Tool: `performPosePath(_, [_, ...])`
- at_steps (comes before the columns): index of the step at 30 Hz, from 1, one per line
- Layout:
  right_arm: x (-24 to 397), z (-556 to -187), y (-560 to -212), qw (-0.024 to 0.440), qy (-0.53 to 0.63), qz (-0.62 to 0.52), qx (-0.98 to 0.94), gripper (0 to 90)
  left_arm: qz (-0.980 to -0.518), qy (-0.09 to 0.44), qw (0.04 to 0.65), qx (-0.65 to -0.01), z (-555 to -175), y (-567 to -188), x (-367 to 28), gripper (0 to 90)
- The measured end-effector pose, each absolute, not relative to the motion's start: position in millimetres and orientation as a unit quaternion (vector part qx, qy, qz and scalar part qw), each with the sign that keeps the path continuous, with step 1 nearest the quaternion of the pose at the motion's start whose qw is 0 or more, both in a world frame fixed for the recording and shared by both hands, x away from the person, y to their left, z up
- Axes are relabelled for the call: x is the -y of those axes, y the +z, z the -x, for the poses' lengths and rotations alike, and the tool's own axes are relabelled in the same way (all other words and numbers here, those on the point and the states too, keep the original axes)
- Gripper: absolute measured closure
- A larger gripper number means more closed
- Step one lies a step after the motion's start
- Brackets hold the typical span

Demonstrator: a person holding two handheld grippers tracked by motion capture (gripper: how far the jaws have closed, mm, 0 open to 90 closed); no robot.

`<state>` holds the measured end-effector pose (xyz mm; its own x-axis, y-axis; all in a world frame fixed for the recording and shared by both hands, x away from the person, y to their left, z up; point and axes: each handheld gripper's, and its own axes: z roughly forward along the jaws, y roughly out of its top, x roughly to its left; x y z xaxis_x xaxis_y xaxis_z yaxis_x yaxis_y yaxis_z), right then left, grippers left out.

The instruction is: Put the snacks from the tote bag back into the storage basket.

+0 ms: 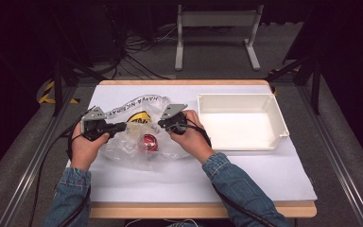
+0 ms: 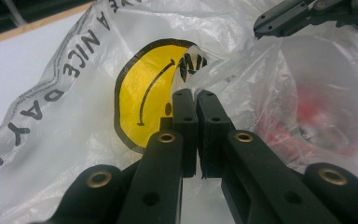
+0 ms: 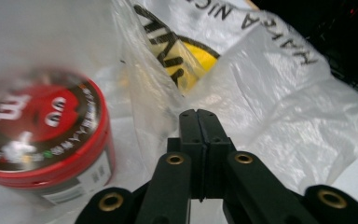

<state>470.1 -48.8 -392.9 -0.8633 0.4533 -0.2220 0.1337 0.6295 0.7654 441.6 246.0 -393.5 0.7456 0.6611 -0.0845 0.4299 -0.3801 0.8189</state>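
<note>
White-covered tabletop (image 1: 246,175), dark room around. Left tongs (image 2: 196,95) clamped on fold of clear plastic bag (image 1: 137,132), beside its yellow smiley print (image 2: 144,88). Right tongs (image 3: 199,114) pressed together on bag's film at opposite side of its mouth. Red-lidded tub (image 3: 42,126) lies inside bag, between both hands. Bag sits mid-tabletop; white tray (image 1: 279,113) just right of it.

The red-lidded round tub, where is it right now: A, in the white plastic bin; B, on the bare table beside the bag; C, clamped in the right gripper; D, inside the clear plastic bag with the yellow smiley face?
D: the red-lidded round tub shows through the film of the clear plastic bag.
</note>
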Motion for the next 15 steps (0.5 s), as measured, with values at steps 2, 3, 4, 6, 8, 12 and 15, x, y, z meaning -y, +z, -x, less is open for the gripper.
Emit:
performPosePath(2, [48.8, -474.1, -399.2, 0.194, 0.395, -0.177, -0.88, 89.8, -0.823, 0.126, 0.441, -0.334, -443.8, -397.7, -246.2, 86.2])
performPosePath(3, [48.8, -475.4, -401.9, 0.191, 0.395, -0.183, -0.88, 89.8, -0.825, 0.121, 0.436, -0.338, -444.9, -400.7, -245.9, 85.8])
performPosePath(4, [48.4, -477.8, -407.6, 0.186, 0.391, -0.19, -0.881, 89.8, -0.827, 0.116, 0.431, -0.342, -446.4, -404.6, -245.5, 84.9])
performPosePath(6, [48.0, -479.5, -411.8, 0.184, 0.384, -0.192, -0.884, 89.8, -0.831, 0.111, 0.423, -0.344, -447.6, -408.3, -245.0, 84.6])
performPosePath(8, [47.8, -480.1, -413.9, 0.181, 0.381, -0.195, -0.886, 89.7, -0.833, 0.108, 0.417, -0.346, -448.5, -410.4, -244.4, 84.6])
performPosePath(12, [47.3, -480.4, -418.1, 0.168, 0.371, -0.204, -0.89, 86.9, -0.845, 0.096, 0.394, -0.348, -450.7, -417.3, -241.9, 83.2])
performPosePath(15, [44.7, -478.7, -419.8, 0.159, 0.357, -0.211, -0.896, 83.9, -0.853, 0.086, 0.381, -0.346, -451.7, -420.4, -240.9, 81.7])
